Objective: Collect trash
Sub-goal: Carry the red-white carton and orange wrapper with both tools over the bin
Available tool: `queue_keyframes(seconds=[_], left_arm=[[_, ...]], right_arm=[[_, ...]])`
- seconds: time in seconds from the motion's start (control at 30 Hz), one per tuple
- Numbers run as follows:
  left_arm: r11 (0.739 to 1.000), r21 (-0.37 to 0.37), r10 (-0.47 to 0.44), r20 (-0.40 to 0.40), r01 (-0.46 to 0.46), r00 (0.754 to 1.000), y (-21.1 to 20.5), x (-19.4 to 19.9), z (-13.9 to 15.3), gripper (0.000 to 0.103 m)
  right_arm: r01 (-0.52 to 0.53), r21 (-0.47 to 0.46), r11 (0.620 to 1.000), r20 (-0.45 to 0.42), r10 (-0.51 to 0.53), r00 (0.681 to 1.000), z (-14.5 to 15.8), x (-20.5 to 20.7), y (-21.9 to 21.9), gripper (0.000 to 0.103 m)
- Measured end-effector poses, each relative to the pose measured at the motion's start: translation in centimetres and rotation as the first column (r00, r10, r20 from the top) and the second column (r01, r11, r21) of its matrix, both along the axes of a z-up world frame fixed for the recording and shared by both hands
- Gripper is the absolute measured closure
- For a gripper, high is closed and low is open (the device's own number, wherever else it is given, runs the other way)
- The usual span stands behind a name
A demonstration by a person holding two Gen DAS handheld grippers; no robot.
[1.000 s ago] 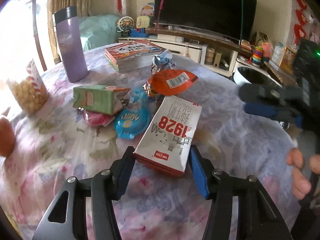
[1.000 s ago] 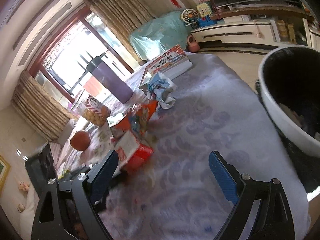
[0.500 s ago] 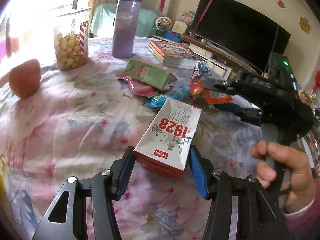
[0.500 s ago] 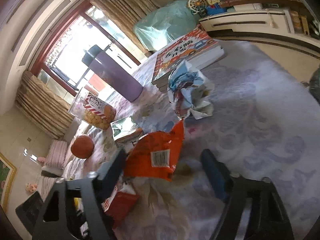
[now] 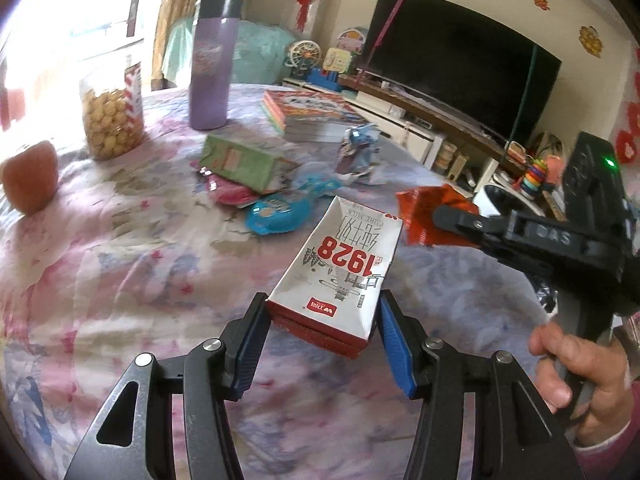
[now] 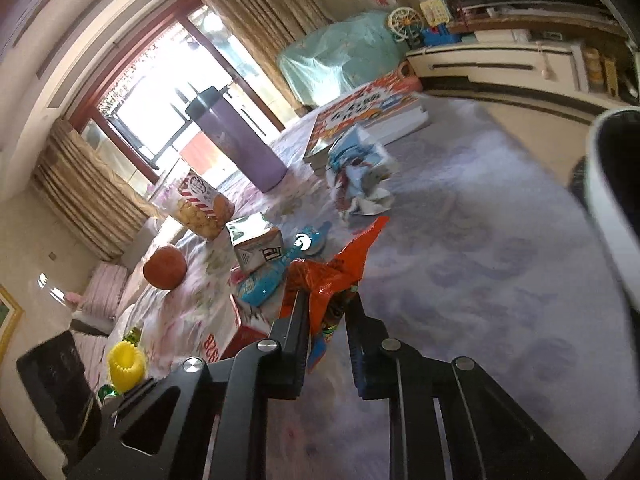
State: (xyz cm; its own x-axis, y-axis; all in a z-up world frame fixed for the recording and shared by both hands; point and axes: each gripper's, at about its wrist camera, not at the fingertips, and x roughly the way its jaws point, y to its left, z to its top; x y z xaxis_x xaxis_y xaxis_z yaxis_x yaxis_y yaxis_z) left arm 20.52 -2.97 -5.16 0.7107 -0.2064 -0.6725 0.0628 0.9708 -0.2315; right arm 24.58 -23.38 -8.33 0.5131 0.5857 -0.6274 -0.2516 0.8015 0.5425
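Observation:
My left gripper (image 5: 320, 320) is shut on a white and red "1928" milk carton (image 5: 340, 268), held just above the flowered tablecloth. My right gripper (image 6: 326, 300) is shut on an orange snack wrapper (image 6: 344, 268); it also shows in the left wrist view (image 5: 428, 216), lifted off the cloth. Left on the table are a green carton (image 5: 240, 164), a pink wrapper (image 5: 228, 194), a blue wrapper (image 5: 276, 212) and a crumpled blue and white wrapper (image 5: 360, 152). A white-rimmed bin (image 6: 612, 200) stands off the table's right edge.
A purple flask (image 5: 210, 64), a jar of snack balls (image 5: 112, 112), an orange fruit (image 5: 30, 178) and a stack of books (image 5: 316, 114) stand on the far side of the table. A yellow ring toy (image 6: 126, 364) lies near the left edge.
My right gripper moved in from the bin side, closed on the orange wrapper and lifted it. My left gripper kept hold of the milk carton and swung its view leftward.

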Motion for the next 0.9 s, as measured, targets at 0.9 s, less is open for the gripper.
queue_keyframes(seconds=[0.9], left_arm=[[0.978,0.001,-0.207,0.04,0.207,0.978,-11.0,2.6,2.0,0.051]], right_arm=[[0.24,-0.029,0.97,0.091,-0.237,0.967,3.7,-6.5,-12.8,0.085]])
